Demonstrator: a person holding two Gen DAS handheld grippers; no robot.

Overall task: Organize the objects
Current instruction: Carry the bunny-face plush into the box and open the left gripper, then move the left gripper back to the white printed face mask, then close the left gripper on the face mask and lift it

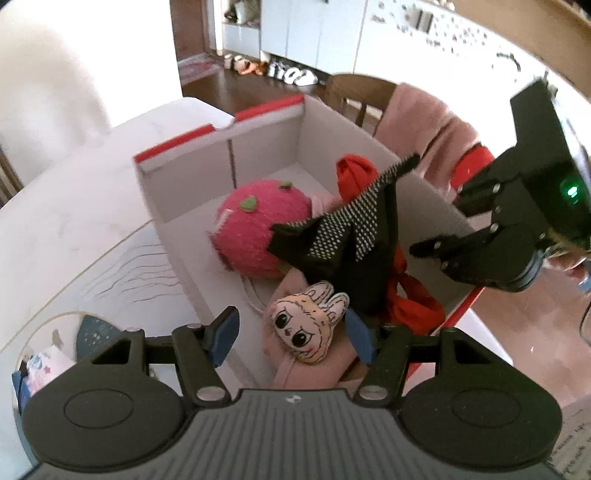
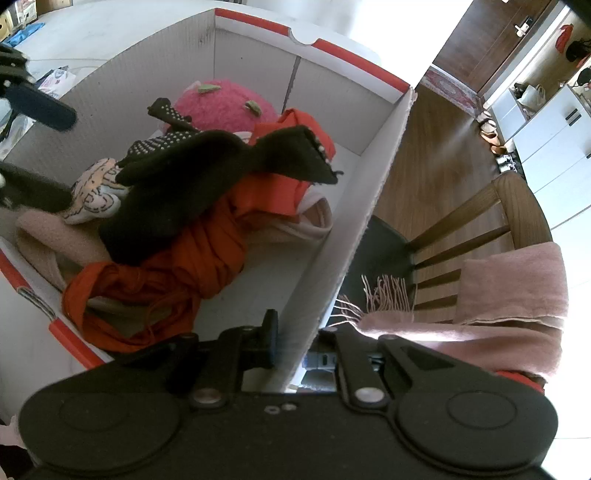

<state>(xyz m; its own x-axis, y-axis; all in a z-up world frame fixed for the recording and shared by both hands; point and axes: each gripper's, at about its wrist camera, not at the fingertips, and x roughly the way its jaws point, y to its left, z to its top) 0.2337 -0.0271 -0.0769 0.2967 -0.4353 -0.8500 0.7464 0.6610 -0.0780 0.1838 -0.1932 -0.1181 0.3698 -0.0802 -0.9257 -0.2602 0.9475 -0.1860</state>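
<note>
The box (image 1: 369, 147) already holds the black glove (image 1: 347, 236), pink plush (image 1: 258, 225) and red cloth (image 2: 207, 251). The left gripper (image 1: 291, 332) has empty, parted jaws; the right gripper (image 2: 295, 350) pinches the box wall. Sorting looks nearly done.

No word, brand or number can be read in either view; any print shows too blurred to make out.

A lived-in home; wooden chair (image 2: 517, 221), shoes (image 1: 258, 68) by white cabinets (image 1: 306, 29), hallway rug (image 2: 450, 90)

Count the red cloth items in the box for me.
1 that I can separate: a red cloth bundle under the black gloves, reaching toward the box right wall. Folds may hide more.
</note>
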